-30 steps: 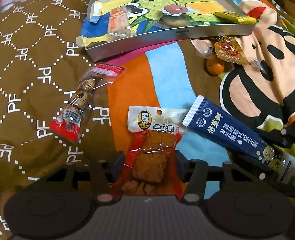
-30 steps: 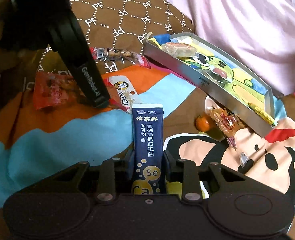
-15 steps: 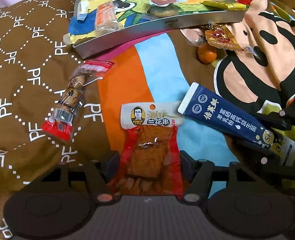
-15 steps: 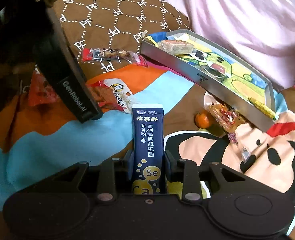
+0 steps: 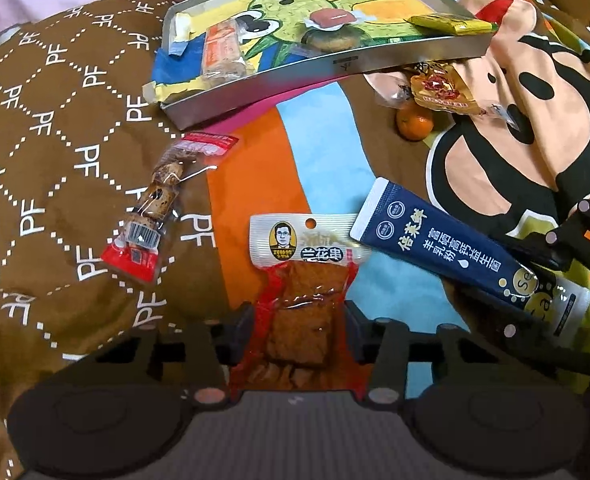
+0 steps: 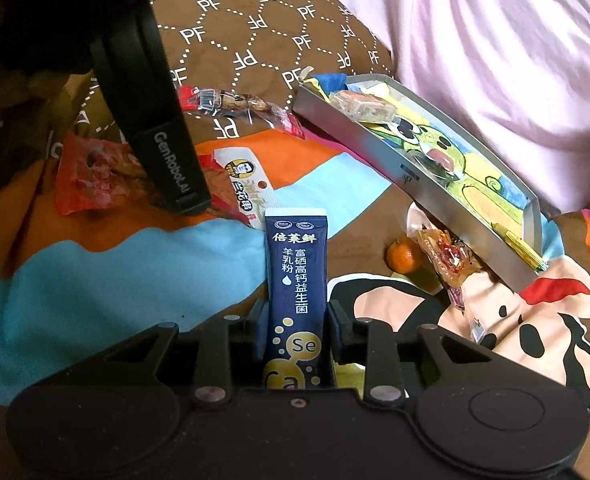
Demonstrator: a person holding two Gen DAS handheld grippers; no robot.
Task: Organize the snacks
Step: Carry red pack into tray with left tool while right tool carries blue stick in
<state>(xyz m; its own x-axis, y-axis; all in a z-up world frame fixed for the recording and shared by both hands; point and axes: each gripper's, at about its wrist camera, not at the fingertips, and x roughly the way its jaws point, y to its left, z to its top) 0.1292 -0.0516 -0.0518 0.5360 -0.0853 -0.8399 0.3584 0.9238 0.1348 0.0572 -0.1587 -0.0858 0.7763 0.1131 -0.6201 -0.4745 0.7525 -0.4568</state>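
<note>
A red tofu snack packet [image 5: 303, 292] with a white header lies on the blanket between the fingers of my left gripper [image 5: 299, 320]. Its jaws are closing, and the pads press the packet's crumpled sides. My right gripper [image 6: 297, 320] is shut on the lower end of a dark blue powder sachet [image 6: 297, 264], which points away from it. In the left wrist view that sachet [image 5: 447, 252] lies slanted at the right. The metal tray [image 5: 335, 68] with a cartoon lining holds several snacks, among them a yellow packet [image 5: 451, 24].
A skewer snack packet [image 5: 155, 208] lies on the brown quilt left of the tofu packet. A small orange [image 5: 415, 122] and an amber wrapped candy [image 5: 443, 92] sit by the tray's near corner. Pink bedding [image 6: 495, 40] rises behind the tray [image 6: 359, 140].
The left gripper's jaws first spread wider around the tofu packet, then drew in against its sides. The right gripper kept its hold on the blue sachet.
</note>
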